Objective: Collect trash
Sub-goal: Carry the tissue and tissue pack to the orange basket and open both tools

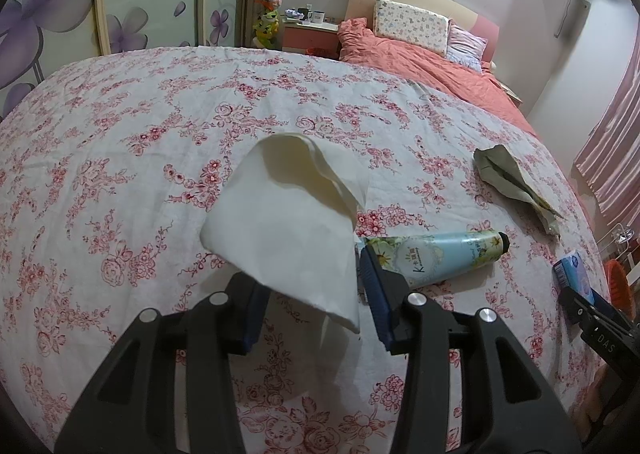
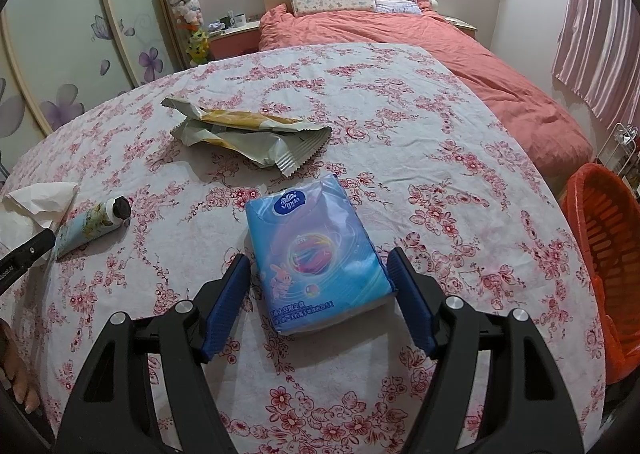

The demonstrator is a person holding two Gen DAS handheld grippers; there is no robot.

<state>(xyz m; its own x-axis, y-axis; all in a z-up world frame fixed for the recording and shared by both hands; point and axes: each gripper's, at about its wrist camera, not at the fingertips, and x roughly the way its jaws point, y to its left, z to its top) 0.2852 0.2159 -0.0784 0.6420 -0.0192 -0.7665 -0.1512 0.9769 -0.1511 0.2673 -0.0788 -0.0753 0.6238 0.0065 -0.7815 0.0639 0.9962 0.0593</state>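
Observation:
A crumpled white tissue stands between the jaws of my left gripper, draped over its left fingertip; the jaws stay apart and do not pinch it. Beside its right finger lies a hand cream tube with a black cap. My right gripper is open around a blue tissue pack, with a gap at the left pad and the right pad close to the pack's corner. A torn silver and yellow snack wrapper lies farther back on the floral tablecloth.
An orange mesh basket stands off the table's right edge. A bed with a coral duvet lies beyond the table, and wardrobe doors with flower prints are to the left. The cream tube and tissue sit at the table's left.

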